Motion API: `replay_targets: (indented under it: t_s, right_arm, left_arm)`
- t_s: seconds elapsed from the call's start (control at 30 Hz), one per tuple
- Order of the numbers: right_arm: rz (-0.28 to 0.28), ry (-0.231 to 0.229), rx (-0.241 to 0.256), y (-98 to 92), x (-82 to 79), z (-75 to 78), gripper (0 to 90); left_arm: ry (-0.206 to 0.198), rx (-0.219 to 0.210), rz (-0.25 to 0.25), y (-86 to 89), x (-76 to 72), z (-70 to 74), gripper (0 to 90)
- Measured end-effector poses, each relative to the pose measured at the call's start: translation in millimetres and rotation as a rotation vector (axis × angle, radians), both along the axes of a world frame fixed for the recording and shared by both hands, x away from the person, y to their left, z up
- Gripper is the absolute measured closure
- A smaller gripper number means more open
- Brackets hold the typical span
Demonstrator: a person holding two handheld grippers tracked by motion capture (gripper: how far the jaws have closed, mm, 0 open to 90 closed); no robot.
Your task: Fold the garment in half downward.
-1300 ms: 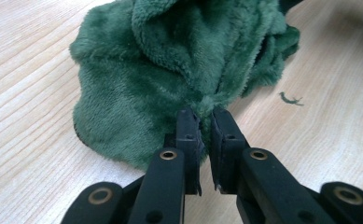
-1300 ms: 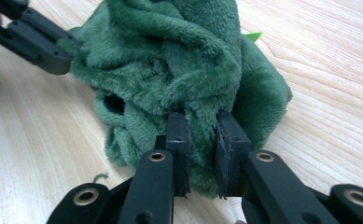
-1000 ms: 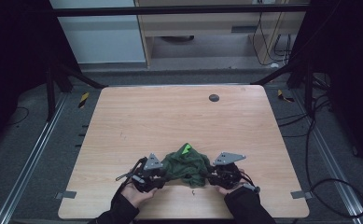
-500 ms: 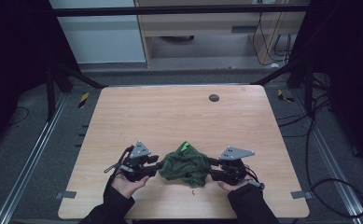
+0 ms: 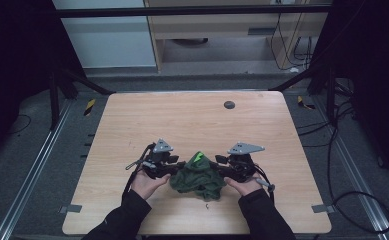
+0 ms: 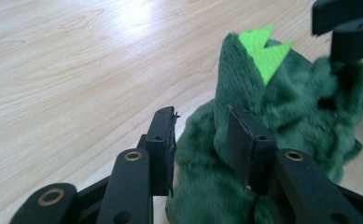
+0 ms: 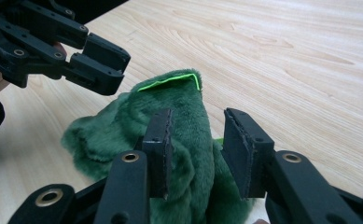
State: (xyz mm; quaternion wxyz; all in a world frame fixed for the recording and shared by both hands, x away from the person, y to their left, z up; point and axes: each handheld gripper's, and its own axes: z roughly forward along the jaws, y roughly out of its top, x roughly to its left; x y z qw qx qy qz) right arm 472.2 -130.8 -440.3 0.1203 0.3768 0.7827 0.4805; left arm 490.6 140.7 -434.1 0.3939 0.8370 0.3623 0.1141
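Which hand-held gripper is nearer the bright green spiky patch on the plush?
Left, by a small margin. The left hand-held gripper sits at the green plush just beside the bright patch; the right hand-held gripper sits slightly farther, on the opposite side.

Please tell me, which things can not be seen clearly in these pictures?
- Dark green plush cloth with bright green felt spikes: its near part is cut off by the bottom edge in both gripper views, behind the jaws.
- Small round dark object on the light wooden table: too small in the high view to identify.
- Small dark speck: too small to identify.
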Motion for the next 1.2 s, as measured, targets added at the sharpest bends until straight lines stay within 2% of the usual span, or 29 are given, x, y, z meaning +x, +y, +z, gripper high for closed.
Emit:
replay_targets:
  t_s: [0.07, 0.3, 0.37, 0.5, 0.67, 0.77, 0.87, 1.0, 1.1, 1.2]
  right_arm:
    - [0.0, 0.012, -0.006, 2.3, 3.7, -2.9, 62.2]
    - [0.021, 0.067, -0.029, 5.0, 5.6, -17.0, 62.6]
    - [0.032, 0.08, -0.036, 5.6, 4.4, -20.8, 64.8]
    - [0.041, 0.086, -0.043, 5.6, 3.3, -22.5, 73.6]
    - [0.055, 0.09, -0.049, 7.1, 1.9, -22.2, 86.9]
    - [0.06, 0.079, -0.044, 6.8, 1.1, -20.7, 88.4]
    - [0.064, 0.061, -0.041, 6.5, -0.8, -17.7, 88.6]
    - [0.075, 0.034, -0.026, 6.2, -5.7, -11.9, 88.5]
    - [0.091, 0.012, -0.011, 5.4, -11.1, -7.0, 88.3]
    - [0.114, 0.001, -0.003, 5.6, -17.3, -3.8, 87.8]
  left_arm:
    - [0.013, -0.012, -0.01, -3.8, 1.8, -2.1, 61.9]
    - [0.039, 0.029, -0.075, -14.4, -0.2, -13.0, 62.3]
    - [0.05, 0.036, -0.077, -16.7, -0.2, -16.6, 63.4]
    - [0.066, 0.048, -0.093, -18.9, -0.2, -21.4, 68.8]
    - [0.076, 0.048, -0.095, -19.6, -1.1, -23.3, 81.8]
    - [0.085, 0.051, -0.112, -20.7, -2.5, -24.5, 86.5]
    - [0.072, 0.052, -0.118, -20.8, -5.1, -22.4, 87.6]
    - [0.053, 0.03, -0.122, -16.7, -12.7, -12.2, 88.0]
    - [0.026, 0.021, -0.133, -11.0, -23.4, -2.2, 88.0]
    - [0.016, 0.008, -0.14, -5.8, -33.6, 4.4, 88.0]
